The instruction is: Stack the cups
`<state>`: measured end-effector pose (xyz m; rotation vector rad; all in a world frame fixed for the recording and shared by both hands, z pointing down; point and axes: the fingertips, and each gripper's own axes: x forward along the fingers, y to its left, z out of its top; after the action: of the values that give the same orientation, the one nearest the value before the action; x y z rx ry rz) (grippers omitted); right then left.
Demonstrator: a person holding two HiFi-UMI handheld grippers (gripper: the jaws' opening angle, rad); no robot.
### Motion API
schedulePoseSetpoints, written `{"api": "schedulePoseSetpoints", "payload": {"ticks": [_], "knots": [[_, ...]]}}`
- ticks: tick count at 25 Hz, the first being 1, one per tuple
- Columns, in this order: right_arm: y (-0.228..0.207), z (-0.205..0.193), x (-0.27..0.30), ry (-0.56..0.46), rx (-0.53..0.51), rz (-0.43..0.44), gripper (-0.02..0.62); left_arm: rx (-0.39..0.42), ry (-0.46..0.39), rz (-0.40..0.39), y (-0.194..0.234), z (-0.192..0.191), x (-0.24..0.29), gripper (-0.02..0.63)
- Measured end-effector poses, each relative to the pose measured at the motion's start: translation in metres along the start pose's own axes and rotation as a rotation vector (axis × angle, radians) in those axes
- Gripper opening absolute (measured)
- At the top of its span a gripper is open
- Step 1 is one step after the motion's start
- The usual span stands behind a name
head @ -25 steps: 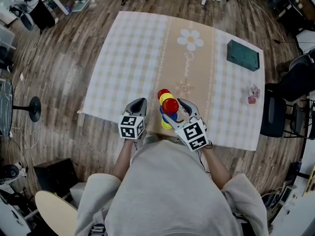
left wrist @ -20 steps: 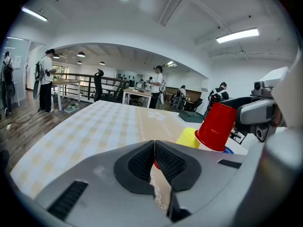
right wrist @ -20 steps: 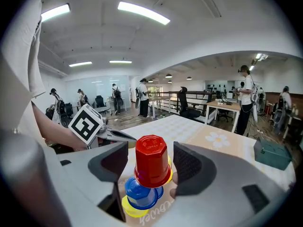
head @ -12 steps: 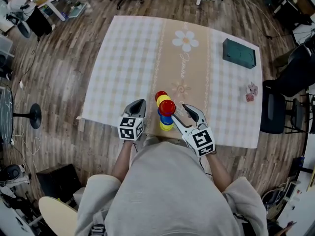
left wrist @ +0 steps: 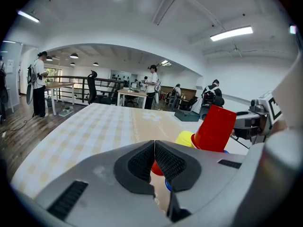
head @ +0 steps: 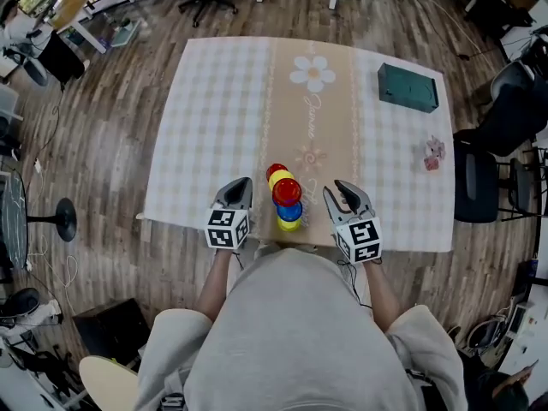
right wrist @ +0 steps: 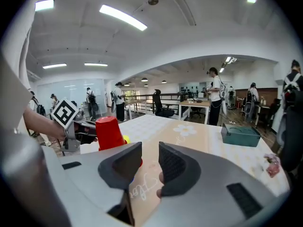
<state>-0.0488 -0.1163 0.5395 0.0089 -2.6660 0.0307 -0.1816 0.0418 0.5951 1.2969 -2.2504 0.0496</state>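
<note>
Stack (head: 286,197) of red, yellow and blue cups at the table (head: 214,101) near edge, mid-width. Top red cup mouth-down, tilted; nothing seen inside any.

Left gripper (head: 238,192), same edge, left of middle: jaws pressed together, empty. Right gripper (head: 346,195), right of middle: narrow gap, empty.

Cups likely light, slick, tippy plastic; take by the side wall, gently.

Green box (head: 408,88), far right corner; contents unseen.
</note>
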Motion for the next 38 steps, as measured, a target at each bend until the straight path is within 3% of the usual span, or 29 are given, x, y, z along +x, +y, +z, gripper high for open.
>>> {"api": "schedulePoseSetpoints", "payload": {"ticks": [12, 18, 38], "knots": [[-0.052, -0.027, 0.008, 0.012, 0.086, -0.154, 0.002, 0.009, 0.003, 0.007, 0.003, 0.003, -0.002, 0.014], [-0.063, -0.033, 0.006, 0.002, 0.090, -0.189, 0.000, 0.014, 0.000, 0.012, 0.004, 0.004, -0.002, 0.014], [-0.056, -0.040, 0.011, 0.025, 0.080, -0.168, 0.000, 0.010, 0.003, 0.010, 0.003, 0.001, -0.002, 0.014]]}}
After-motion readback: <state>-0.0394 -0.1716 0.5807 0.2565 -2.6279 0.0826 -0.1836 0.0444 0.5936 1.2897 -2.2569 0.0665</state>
